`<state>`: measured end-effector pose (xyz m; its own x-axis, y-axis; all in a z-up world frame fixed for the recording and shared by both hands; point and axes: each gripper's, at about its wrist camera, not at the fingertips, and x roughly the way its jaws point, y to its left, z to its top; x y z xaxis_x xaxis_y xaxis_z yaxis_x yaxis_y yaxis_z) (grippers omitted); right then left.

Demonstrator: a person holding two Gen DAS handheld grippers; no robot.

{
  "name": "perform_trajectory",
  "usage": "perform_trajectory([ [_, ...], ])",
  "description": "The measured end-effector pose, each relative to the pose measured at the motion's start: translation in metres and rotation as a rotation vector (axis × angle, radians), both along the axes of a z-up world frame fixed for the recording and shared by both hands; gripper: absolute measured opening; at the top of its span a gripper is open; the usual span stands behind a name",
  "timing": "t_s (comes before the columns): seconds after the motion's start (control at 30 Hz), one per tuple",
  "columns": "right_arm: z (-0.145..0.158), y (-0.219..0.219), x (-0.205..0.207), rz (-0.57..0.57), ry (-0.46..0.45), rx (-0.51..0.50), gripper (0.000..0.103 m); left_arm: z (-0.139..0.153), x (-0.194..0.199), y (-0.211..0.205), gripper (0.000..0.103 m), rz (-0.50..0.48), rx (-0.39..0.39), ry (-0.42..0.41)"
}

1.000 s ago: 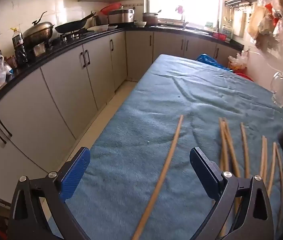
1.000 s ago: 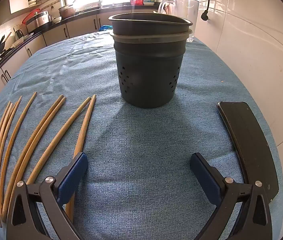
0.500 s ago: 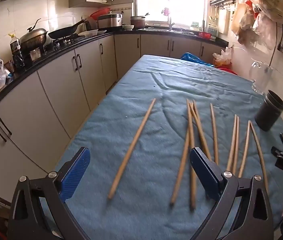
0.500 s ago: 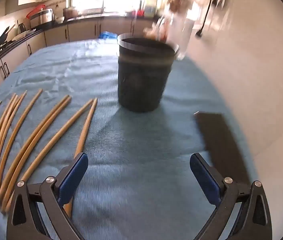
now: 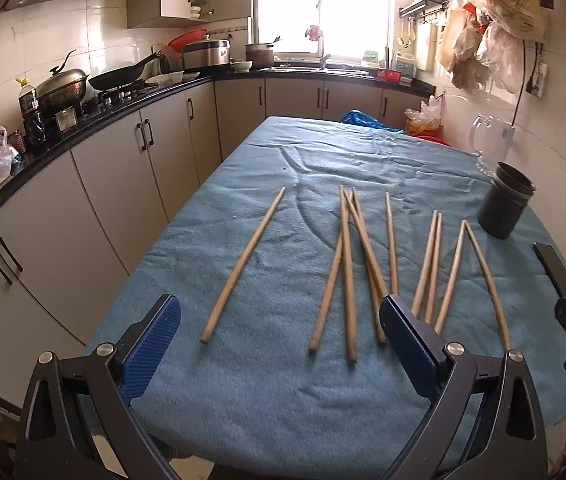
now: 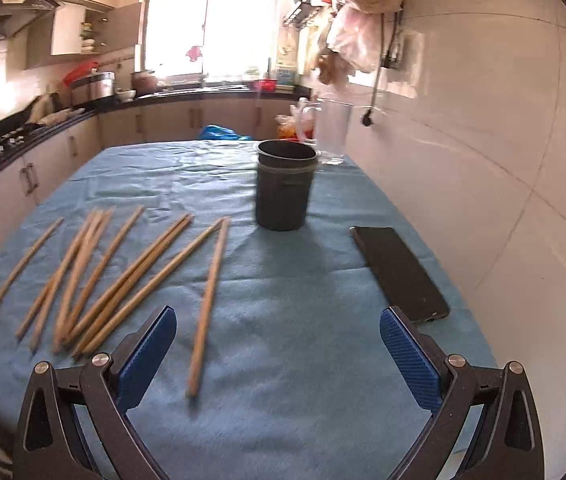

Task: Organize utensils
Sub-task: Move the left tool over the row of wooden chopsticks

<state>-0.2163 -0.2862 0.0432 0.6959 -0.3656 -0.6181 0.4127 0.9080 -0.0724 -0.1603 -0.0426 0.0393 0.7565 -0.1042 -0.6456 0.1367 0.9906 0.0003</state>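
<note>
Both claws are hanging above the near edge of the worktop covered in a blue fleecy cloth (image 5: 243, 400), and neither has anything in it. The left claw (image 5: 281, 344) has its blue pads spread wide, and the right claw (image 6: 279, 354) is spread wide too.

The long bamboo chopsticks (image 5: 347, 276) lie flat across the middle of the left view, 9 as far as I can count: 1 loner (image 5: 243, 264) off to the left, 3 crossed in a messy bunch, then loose ones fanning toward the right. The dark grey perforated plastic holder (image 6: 285, 184) stands upright at centre top of the right view (empty, going by the rim), well apart from the sticks. A black flat phone-like slab (image 6: 399, 272) sits at right, and a clear glass jug (image 6: 333, 130) just behind the holder.

My guess is the step is picking up a first stick. I'd go for the rightmost one (image 6: 209, 300) with the right claw: it's the nearest to that claw and the nearest to the holder. Come down across it near the middle so it doesn't seesaw, press lightly into the cloth, close firmly, then tip it upright before lowering it in. Leave the crossed bunch for later; grabbing there likely drags the neighbours.
</note>
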Motion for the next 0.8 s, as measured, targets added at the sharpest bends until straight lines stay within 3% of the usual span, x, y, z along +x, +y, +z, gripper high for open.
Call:
perform_trajectory([
  [0.23,0.008,0.012,-0.017,0.015,-0.03,-0.018,0.102,0.003,-0.021,-0.002,0.099,-0.024,-0.008,-0.023],
  [0.8,0.005,0.017,-0.021,0.017,-0.023,-0.032,0.102,-0.003,-0.027,0.011,0.099,-0.025,-0.017,0.002],
])
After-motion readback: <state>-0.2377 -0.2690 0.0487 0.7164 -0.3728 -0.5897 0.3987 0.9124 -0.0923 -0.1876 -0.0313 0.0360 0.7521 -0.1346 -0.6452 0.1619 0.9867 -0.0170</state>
